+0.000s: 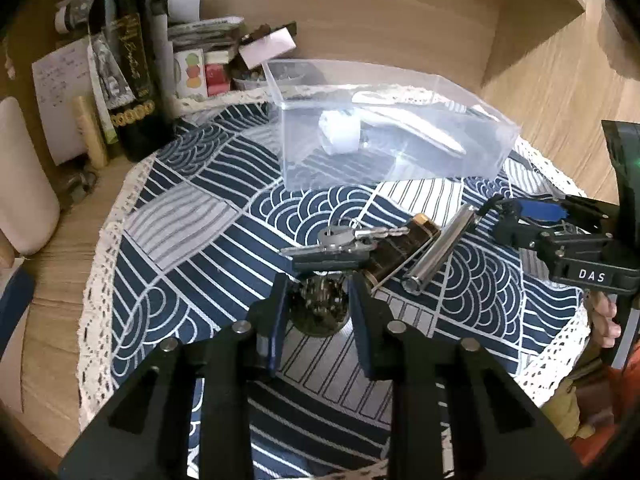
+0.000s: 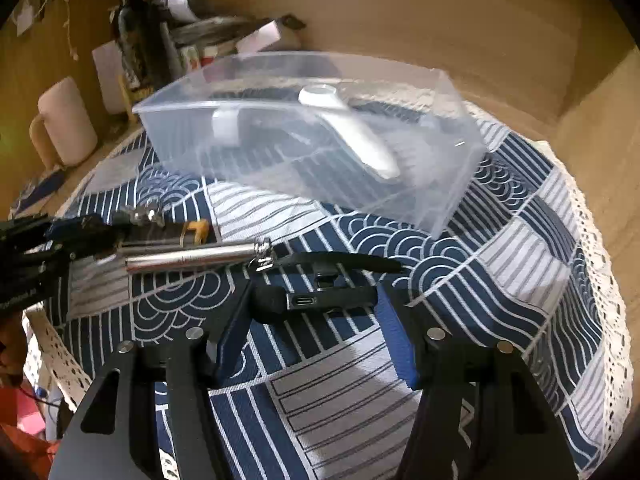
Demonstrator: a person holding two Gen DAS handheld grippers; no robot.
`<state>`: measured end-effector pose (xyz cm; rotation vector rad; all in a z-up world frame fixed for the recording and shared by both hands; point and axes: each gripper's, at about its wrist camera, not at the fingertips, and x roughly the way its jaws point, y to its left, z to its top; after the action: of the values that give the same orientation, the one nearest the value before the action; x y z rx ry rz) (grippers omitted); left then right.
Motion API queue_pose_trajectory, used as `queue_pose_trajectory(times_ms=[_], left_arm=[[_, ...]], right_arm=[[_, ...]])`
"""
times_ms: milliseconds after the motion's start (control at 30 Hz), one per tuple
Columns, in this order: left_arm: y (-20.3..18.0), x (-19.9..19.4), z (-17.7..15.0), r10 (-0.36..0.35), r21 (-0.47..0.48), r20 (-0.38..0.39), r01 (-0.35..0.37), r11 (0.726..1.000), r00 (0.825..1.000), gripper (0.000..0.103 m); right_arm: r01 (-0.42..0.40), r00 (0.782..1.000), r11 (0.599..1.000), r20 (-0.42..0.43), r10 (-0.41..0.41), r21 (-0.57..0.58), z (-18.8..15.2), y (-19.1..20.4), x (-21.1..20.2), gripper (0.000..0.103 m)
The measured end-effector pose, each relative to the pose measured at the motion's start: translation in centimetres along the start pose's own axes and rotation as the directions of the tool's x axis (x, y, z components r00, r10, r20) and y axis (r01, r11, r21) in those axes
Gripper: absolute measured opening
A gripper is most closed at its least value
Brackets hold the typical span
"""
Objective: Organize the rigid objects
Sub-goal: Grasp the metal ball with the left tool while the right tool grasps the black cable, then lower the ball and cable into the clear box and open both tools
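Before the clear box (image 1: 384, 152), on the patterned cloth (image 1: 192, 216), lie the items not yet sorted.

1. Left gripper (image 1: 320, 300): jaws apart, straddling a dark round knurled piece (image 1: 318, 308) just short of the keys. Whether the pads touch it cannot be told. Best practice, as judged: centre the piece between both pads, close squarely on its sides, lift straight, and clear the box wall before letting go.
2. Right gripper (image 2: 316, 320): jaws apart around a black gadget (image 2: 320, 300) with a charging port facing the camera; contact unclear. Its strap (image 2: 344, 260) trails toward the box and may snag.
3. Keys (image 1: 344, 236): bright metal, flat, on a ring, near side of the box.
4. Battery (image 1: 404, 244): black and gold cylinder, beside the keys; likely to roll.
5. Metal tube (image 1: 440, 248): polished, smooth, slippery-looking, beside the battery.
6. Box: rigid, see-through plastic, straight walls. Inside: a white handled tool (image 2: 352, 132) and a small white part (image 1: 340, 132).
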<state>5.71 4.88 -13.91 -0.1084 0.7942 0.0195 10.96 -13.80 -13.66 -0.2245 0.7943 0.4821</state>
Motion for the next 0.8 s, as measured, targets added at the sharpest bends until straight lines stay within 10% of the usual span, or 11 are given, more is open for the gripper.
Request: queue_pose_trajectory(times_ms=[800], left_arm=[[-0.4, -3.7, 10.5, 0.000, 0.006, 0.253, -0.002, 1.000, 0.968, 0.029]], right_arm=[[0.054, 0.937, 0.997, 0.343, -0.068, 0.049, 8.3, -2.5, -6.2, 0.057]])
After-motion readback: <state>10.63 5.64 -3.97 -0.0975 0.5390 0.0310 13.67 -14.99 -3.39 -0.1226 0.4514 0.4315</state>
